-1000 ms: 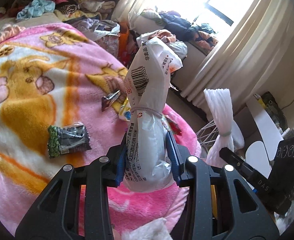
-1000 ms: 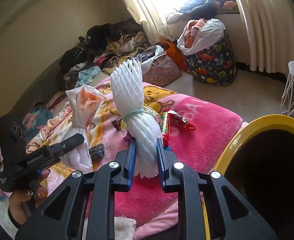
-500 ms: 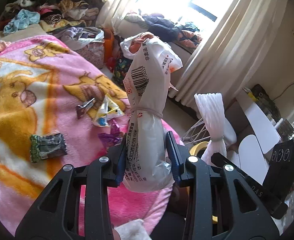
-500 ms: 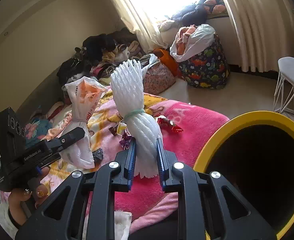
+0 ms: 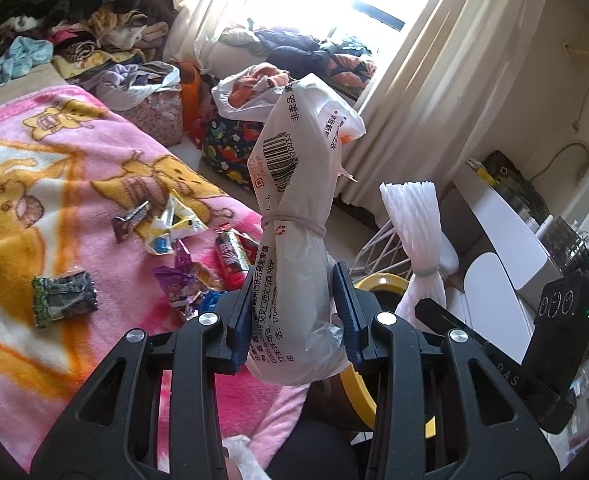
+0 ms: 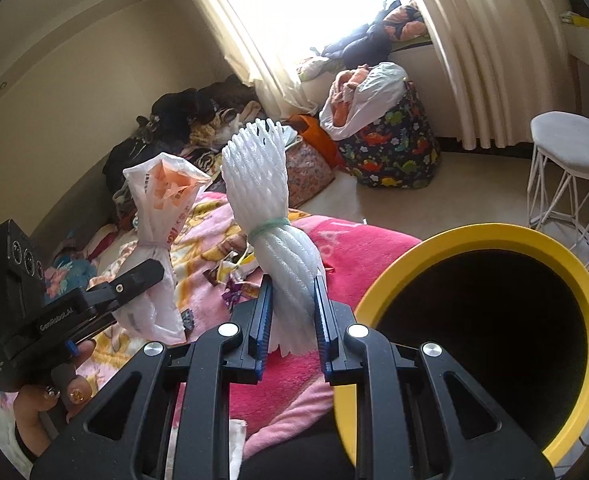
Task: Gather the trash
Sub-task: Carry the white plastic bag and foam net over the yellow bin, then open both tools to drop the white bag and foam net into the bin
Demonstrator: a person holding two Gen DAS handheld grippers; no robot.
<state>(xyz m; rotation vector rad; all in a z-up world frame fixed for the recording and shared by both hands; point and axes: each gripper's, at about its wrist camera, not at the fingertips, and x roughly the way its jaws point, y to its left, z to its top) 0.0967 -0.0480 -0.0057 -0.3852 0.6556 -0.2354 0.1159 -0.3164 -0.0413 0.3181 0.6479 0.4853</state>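
White plastic first: a tied plastic bag (image 5: 294, 240) with a printed barcode stands upright between the blue pads of my left gripper (image 5: 294, 320), its bottom half clamped, its knotted neck and flared top rising to the upper centre of the left wrist view. The jaws are closed snugly on it, pads pressing both sides.

My right gripper (image 6: 290, 316) holds a bundle of white foam netting (image 6: 270, 216), bound at the waist by a pale green band. Narrow grip, pads tight against the lower half; the fanned top reaches the middle of the right wrist view.

Each gripper shows in the other's camera. Left wrist view: the right one at lower right, foam bundle above it. Right wrist view: the left one at lower left, my hand (image 6: 42, 408) around its handle, bag standing above it.

Yellow-rimmed bin (image 6: 494, 320), dark inside, fills the lower right of the right wrist view, just right of the foam bundle. In the left wrist view a slice of its rim shows behind the bag.

Pink cartoon blanket (image 5: 54, 184) at left of the left wrist view. Loose wrappers (image 5: 182, 236) lie on it, left of the bag, with a dark packet (image 5: 64, 294) further left.
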